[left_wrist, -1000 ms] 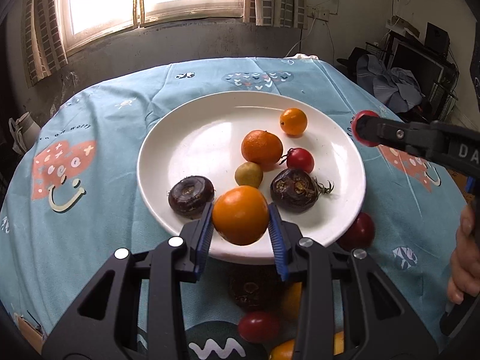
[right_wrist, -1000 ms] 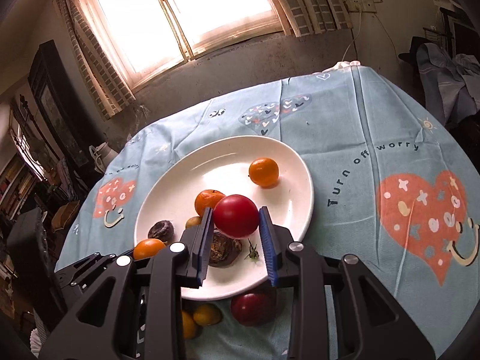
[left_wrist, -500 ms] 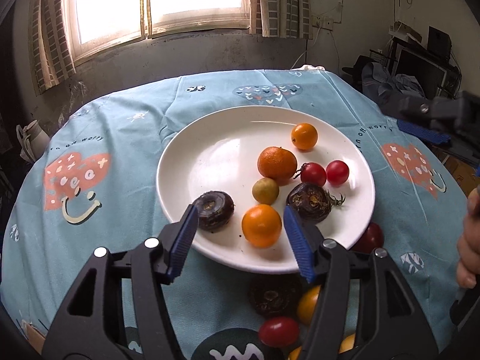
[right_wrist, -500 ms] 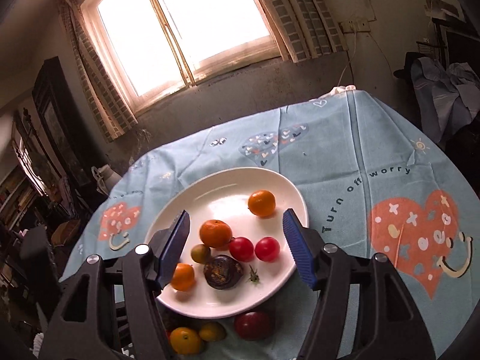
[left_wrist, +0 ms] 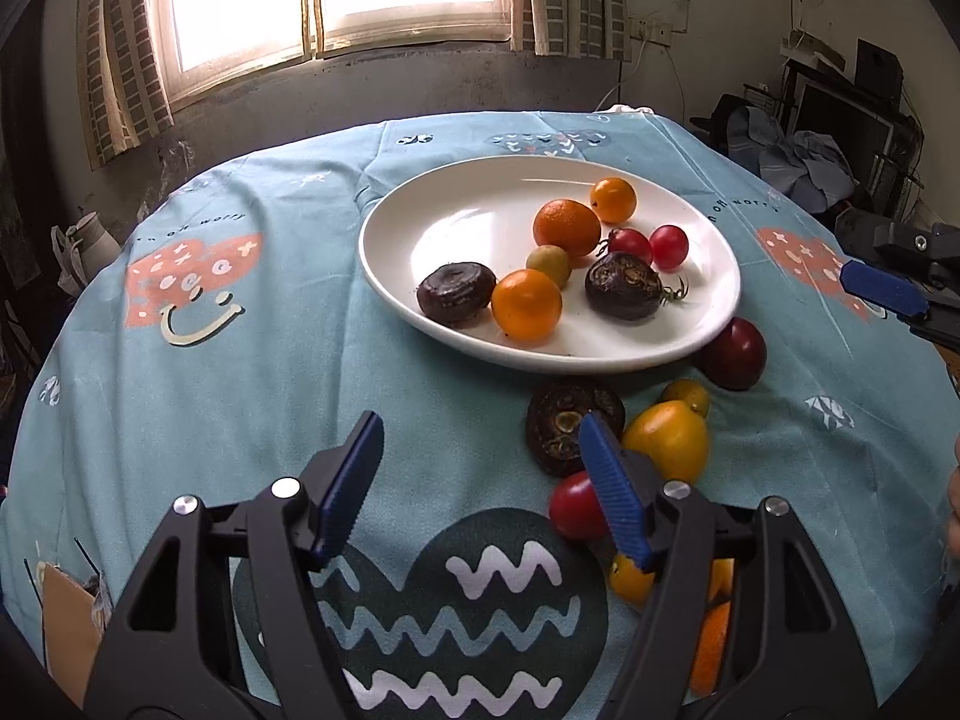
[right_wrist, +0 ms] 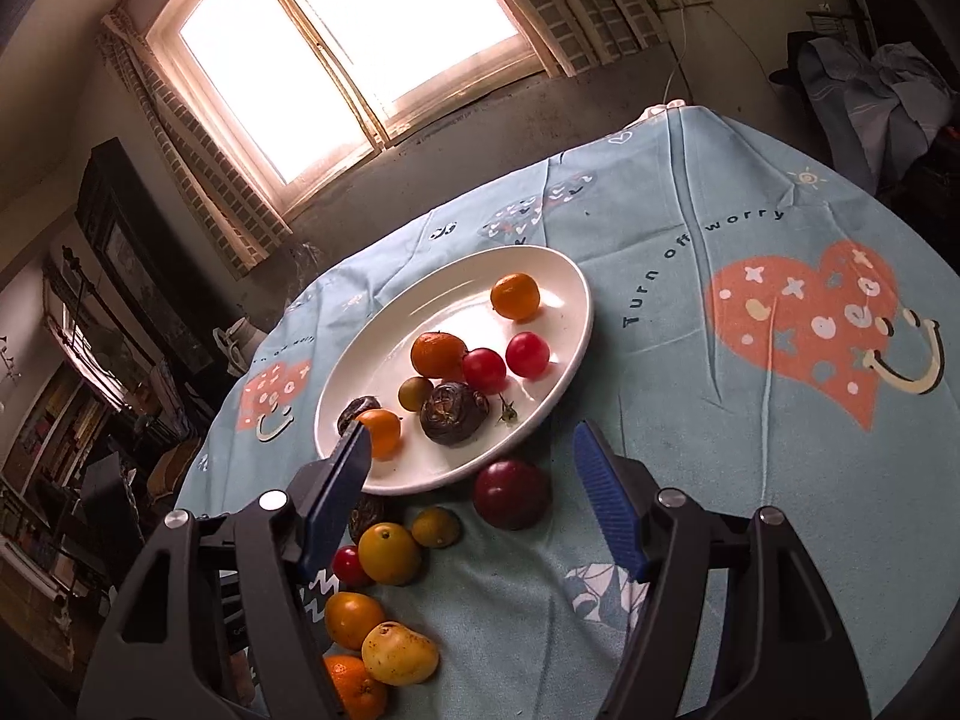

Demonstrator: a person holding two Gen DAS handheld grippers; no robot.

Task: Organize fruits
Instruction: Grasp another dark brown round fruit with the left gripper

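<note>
Desk cloth-covered; both grippers' fingers spread, empty. Next: centre right gripper over dark plum, lower frame, close gently.

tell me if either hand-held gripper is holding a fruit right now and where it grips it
Nothing is held. The left hand-held gripper and the right hand-held gripper are both open and empty above the tablecloth.
</note>
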